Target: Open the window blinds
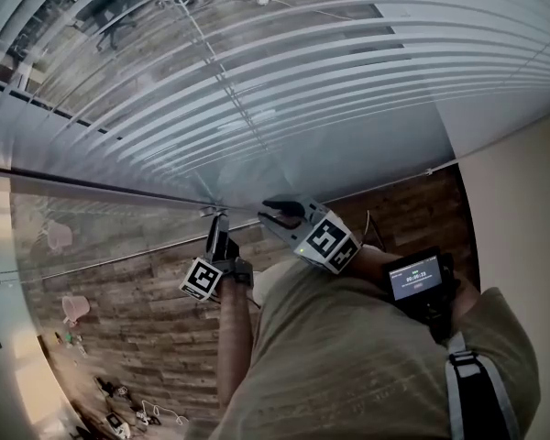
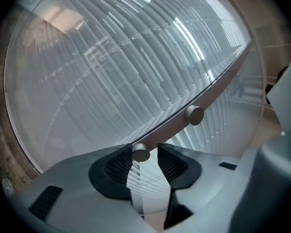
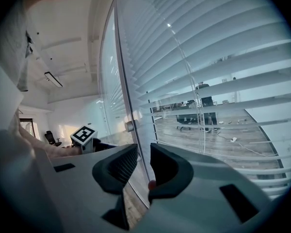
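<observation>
White slatted blinds [image 1: 284,71] hang behind a glass wall, their slats tilted partly apart so the office behind shows through. In the left gripper view a small round metal knob [image 2: 140,154] on the slanted metal frame bar [image 2: 213,89] sits between the tips of my left gripper [image 2: 144,149]. It lies against one pad with a gap to the other. A second knob [image 2: 194,115] sits farther along the bar. My right gripper [image 1: 273,211] hovers just right of the left gripper [image 1: 218,225], near the glass. The right gripper [image 3: 143,152] is open with nothing between its pads.
The person's torso and arms fill the lower right of the head view, with a small lit screen [image 1: 414,276] on the right forearm. Wooden floor [image 1: 119,319] lies below, with loose items [image 1: 119,411] at the lower left. A plain wall [image 1: 522,218] stands at right.
</observation>
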{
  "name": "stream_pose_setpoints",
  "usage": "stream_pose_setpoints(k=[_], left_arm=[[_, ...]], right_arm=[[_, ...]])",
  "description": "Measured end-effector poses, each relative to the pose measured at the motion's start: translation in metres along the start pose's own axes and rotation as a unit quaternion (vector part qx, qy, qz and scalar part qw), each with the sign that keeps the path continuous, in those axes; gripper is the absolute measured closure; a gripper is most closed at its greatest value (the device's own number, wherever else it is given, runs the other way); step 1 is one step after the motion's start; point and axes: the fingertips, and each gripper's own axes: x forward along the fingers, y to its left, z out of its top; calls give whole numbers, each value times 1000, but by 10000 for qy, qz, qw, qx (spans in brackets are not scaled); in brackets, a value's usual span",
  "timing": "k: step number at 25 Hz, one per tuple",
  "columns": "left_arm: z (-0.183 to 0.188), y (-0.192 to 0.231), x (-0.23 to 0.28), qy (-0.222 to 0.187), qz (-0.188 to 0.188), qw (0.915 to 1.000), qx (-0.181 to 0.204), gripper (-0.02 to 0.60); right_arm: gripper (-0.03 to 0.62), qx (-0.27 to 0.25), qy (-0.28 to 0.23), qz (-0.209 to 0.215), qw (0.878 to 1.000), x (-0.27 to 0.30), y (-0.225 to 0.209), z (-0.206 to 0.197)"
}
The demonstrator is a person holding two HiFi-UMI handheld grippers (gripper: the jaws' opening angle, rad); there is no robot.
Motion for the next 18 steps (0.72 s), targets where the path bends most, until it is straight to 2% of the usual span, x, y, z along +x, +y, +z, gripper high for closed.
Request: stream_pose_setpoints(k=[3,7,10,13,16,18], left_arm=[[7,-12,-16,-235,35,9996,171,426],[19,-46,-26,-432,-351,9983,157,422],[20,-67,-22,-513,-508,9974,58,414],[24,-79,-16,-521,-608,9968,-45,411],[31,-81,-16,-484,-641,9968,22,411],[33,-77,-18,-482,-620,9969,56,411]], right_arm=[[503,31,35,82,10000,-1,3,-9],[503,36,68,174,9998,-2,10,-8],[503,311,-43,191,9993,-5,8,-2],[503,666,-142,520,9963,2,24,16],[503,1190,-373,908,9880,7,44,39],[503,1236,-460,989,9863,7,49,43]])
